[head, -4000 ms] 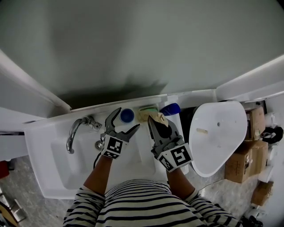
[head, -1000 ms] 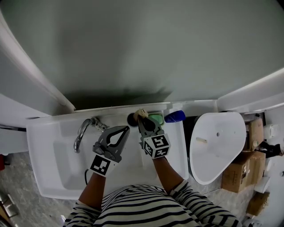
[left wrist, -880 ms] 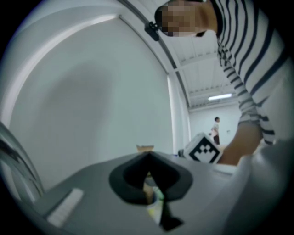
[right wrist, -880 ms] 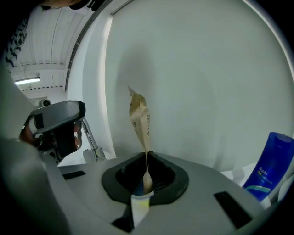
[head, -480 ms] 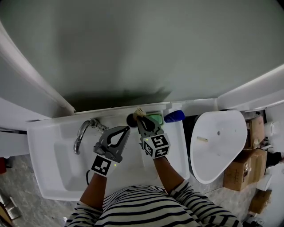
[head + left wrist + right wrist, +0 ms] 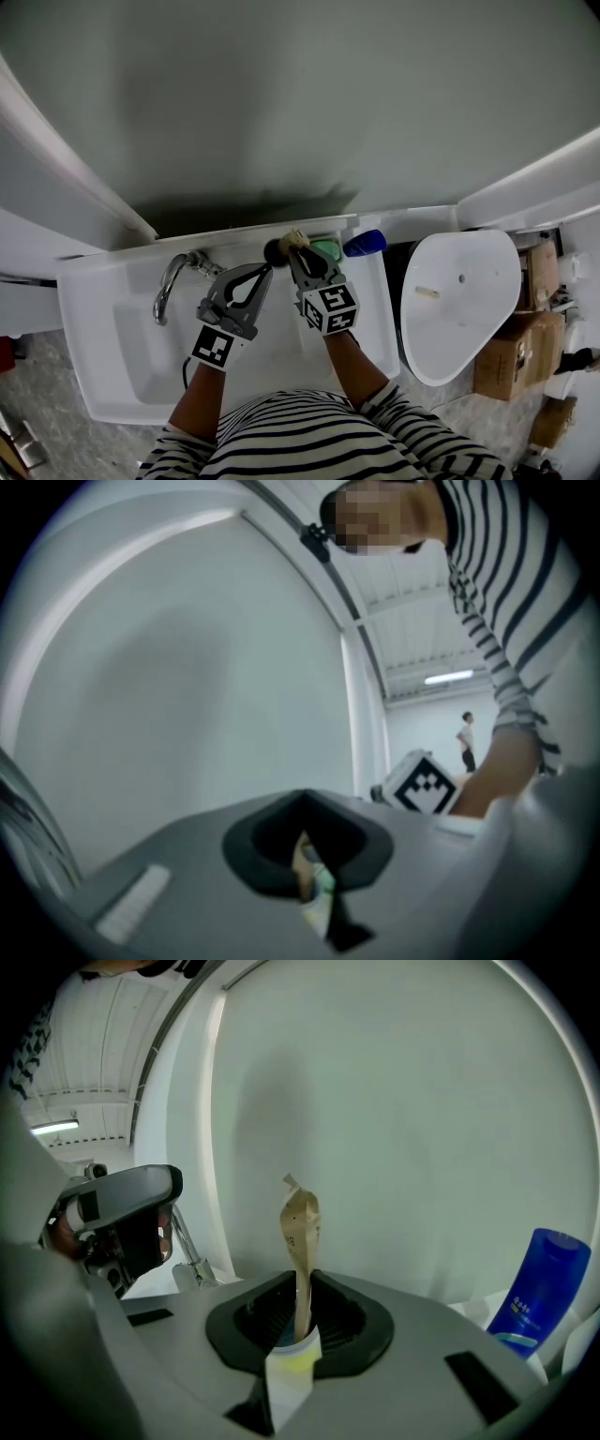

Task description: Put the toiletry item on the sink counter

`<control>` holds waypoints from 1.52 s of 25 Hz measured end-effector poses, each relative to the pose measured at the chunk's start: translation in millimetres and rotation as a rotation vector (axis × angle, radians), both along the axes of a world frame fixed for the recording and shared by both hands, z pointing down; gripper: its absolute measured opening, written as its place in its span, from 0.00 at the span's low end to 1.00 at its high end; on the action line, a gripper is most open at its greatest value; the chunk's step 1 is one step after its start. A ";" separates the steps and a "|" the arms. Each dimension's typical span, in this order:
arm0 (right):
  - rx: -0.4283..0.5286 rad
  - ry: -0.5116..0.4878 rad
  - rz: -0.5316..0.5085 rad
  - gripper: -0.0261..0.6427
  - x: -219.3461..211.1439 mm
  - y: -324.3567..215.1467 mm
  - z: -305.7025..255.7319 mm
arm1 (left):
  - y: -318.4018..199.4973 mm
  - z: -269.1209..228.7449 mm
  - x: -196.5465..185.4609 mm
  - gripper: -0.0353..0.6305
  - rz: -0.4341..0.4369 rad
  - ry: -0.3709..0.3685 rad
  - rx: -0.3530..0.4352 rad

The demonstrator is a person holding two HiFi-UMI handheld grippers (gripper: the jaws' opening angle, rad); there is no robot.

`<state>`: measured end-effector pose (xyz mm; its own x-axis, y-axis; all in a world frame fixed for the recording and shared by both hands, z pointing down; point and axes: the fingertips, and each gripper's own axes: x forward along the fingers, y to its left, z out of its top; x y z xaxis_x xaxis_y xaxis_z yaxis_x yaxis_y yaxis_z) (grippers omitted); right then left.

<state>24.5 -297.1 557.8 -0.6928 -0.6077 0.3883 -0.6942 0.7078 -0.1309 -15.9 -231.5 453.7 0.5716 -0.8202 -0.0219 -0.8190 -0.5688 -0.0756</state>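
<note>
My right gripper point(image 6: 299, 255) is shut on a thin tan toiletry packet point(image 6: 296, 240), which stands up out of its jaws over the back ledge of the white sink counter point(image 6: 103, 274). In the right gripper view the packet point(image 6: 300, 1227) rises between the pads of the right gripper point(image 6: 302, 1290), its pale lower end behind them. My left gripper point(image 6: 267, 270) hovers just to the left, jaws shut with nothing held. The left gripper view shows the left gripper point(image 6: 304, 801) with its pads together.
A chrome faucet point(image 6: 172, 281) stands at the left of the ledge. A dark round item point(image 6: 273, 249), a green item point(image 6: 328, 249) and a blue bottle point(image 6: 364, 244) line the ledge by the wall. A white toilet point(image 6: 459, 300) and cardboard boxes point(image 6: 511, 356) stand to the right.
Four seconds ago the left jaws stood open; now they are shut. The right gripper carried the packet back toward the ledge. Over the last second neither hand has moved.
</note>
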 end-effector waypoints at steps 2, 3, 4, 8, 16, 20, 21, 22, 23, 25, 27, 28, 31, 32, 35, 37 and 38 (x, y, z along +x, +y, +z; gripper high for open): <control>-0.008 -0.003 -0.010 0.11 -0.9 1.1 0.6 | -0.4 -0.3 0.5 0.06 -0.001 0.007 -0.003; -0.013 -0.004 -0.015 0.16 -1.4 1.5 1.1 | -0.8 -0.8 0.4 0.06 -0.005 0.021 -0.008; -0.017 -0.004 -0.017 0.19 -1.5 1.9 1.6 | -1.0 -1.2 0.6 0.06 -0.007 0.026 -0.009; -0.024 0.001 -0.024 0.22 0.3 5.6 3.2 | -0.8 -2.1 2.9 0.06 -0.004 0.031 -0.008; -0.034 0.005 -0.014 0.24 7.6 10.2 3.2 | -1.6 -4.6 5.9 0.06 0.001 0.030 0.003; -0.025 0.002 -0.011 0.24 11.9 15.1 -3.6 | 0.4 -9.1 5.6 0.06 0.001 0.023 0.012; -0.023 0.002 -0.010 0.24 12.9 16.6 -5.2 | 1.1 -9.6 5.4 0.06 0.000 0.024 0.012; -0.021 0.001 -0.008 0.24 14.1 17.9 -7.0 | 1.7 -10.0 5.2 0.06 -0.003 0.030 0.010; -0.018 -0.001 -0.005 0.24 15.5 19.2 -9.5 | 2.4 -10.8 5.1 0.06 -0.007 0.038 0.007; -0.007 -0.006 -0.001 0.24 18.8 22.4 -16.4 | 4.6 -12.2 5.5 0.06 -0.013 0.047 -0.003; 0.011 -0.012 0.001 0.24 21.7 26.2 -25.2 | 7.5 -13.3 6.9 0.06 -0.011 0.039 -0.006; 0.022 -0.016 0.000 0.24 22.7 28.3 -29.8 | 9.1 -14.2 7.7 0.06 -0.010 0.038 -0.006; 0.048 -0.028 -0.006 0.24 24.6 35.1 -43.6 | 14.0 -17.7 9.9 0.06 -0.014 0.048 -0.010; 0.056 -0.033 -0.010 0.24 25.0 37.2 -48.4 | 15.3 -19.1 10.8 0.06 -0.015 0.045 -0.009; 0.081 -0.046 -0.019 0.24 26.6 43.7 -63.0 | 20.3 -22.8 14.1 0.06 -0.013 0.017 -0.003; 0.096 -0.058 -0.024 0.24 27.7 48.8 -71.9 | 24.7 -26.2 16.5 0.06 -0.009 0.003 0.007; 0.103 -0.064 -0.028 0.23 28.1 51.7 -76.4 | 27.0 -28.0 17.6 0.06 -0.008 0.002 0.010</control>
